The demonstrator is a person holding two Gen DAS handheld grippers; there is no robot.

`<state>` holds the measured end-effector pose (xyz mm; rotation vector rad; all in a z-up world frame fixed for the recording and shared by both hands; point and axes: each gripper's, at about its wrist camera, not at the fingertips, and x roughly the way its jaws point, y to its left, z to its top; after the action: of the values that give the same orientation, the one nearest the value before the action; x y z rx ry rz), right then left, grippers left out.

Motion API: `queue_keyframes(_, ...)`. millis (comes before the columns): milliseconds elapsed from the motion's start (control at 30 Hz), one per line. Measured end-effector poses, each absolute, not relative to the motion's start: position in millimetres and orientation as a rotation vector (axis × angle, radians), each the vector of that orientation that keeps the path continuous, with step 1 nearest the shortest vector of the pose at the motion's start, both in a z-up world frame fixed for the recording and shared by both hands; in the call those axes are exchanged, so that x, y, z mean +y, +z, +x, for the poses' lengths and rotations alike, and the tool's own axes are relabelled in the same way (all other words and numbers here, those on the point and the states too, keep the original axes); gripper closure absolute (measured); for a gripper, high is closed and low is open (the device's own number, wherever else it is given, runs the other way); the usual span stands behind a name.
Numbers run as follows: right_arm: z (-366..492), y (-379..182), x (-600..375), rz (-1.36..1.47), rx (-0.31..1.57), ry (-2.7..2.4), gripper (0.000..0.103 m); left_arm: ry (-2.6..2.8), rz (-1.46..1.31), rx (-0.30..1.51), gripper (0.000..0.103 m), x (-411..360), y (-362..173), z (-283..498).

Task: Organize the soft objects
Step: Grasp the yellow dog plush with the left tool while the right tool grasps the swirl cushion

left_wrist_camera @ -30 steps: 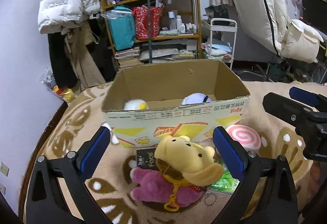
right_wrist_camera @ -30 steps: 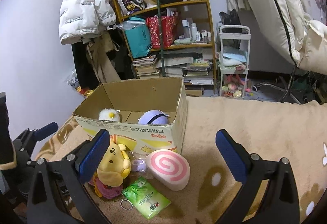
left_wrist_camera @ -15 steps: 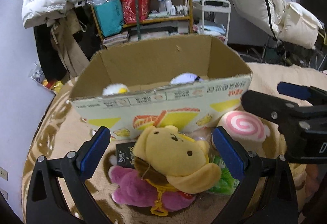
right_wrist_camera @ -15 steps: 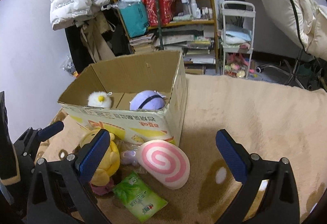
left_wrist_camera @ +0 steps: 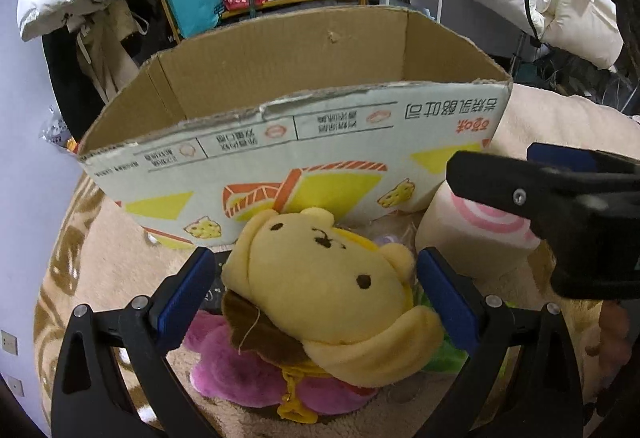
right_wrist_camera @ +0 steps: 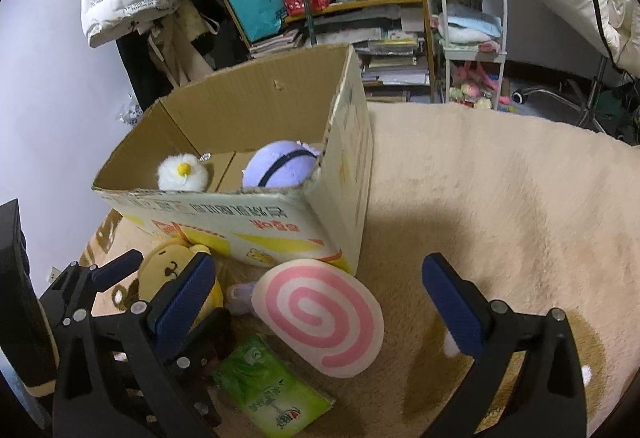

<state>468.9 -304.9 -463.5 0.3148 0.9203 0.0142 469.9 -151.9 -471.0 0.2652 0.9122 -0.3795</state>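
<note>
The left hand-held gripper (left_wrist_camera: 312,290) is spread apart around the head of a yellow plush bear (left_wrist_camera: 320,278) — its blue pads flank the head on both sides, contact unclear. The bear lies on a pink plush toy (left_wrist_camera: 240,370) on the beige rug (right_wrist_camera: 500,198), just in front of the cardboard box (left_wrist_camera: 300,158). The right hand-held gripper (right_wrist_camera: 316,302) is also wide apart, above a pink swirl cushion (right_wrist_camera: 320,322) beside a green packet (right_wrist_camera: 276,394). Inside the box sit a white fluffy toy (right_wrist_camera: 182,174) and a purple plush ball (right_wrist_camera: 280,168).

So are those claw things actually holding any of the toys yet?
Nothing is held. The left gripper is open with its pads either side of the yellow bear's head; the right gripper hangs open over the pink swirl cushion.
</note>
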Motion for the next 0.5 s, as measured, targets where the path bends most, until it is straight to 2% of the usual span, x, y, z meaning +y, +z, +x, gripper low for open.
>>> queue_keyframes(67, 469.0, -467.0, -305.0, 0.316, 0.932, 0.014, 0.0, -0.382, 0.253, 0.919, 0.005, -150.9, -472.0, 471.3)
queue_keyframes(167, 470.8, -471.9, -303.7, 0.31, 0.962, 0.009, 0.0, -0.388, 0.239, 0.951, 0.014, -149.7, -475.9, 473.9)
queue_keyframes(233, 471.1, -474.3, -302.8, 0.298, 0.977, 0.003, 0.001, -0.383, 0.235, 0.958, 0.016, -148.7, -477.0, 474.3)
queue_keyframes(433, 473.2, -484.8, -300.5, 0.293, 1.035, 0.01, 0.012, -0.389, 0.207, 0.966, 0.019, -143.8, -476.8, 476.0)
queue_keyframes(500, 474.3, -489.3, -301.7, 0.338, 1.059, 0.026, 0.02, -0.387, 0.202, 0.966, 0.019, -144.1, -476.6, 476.0)
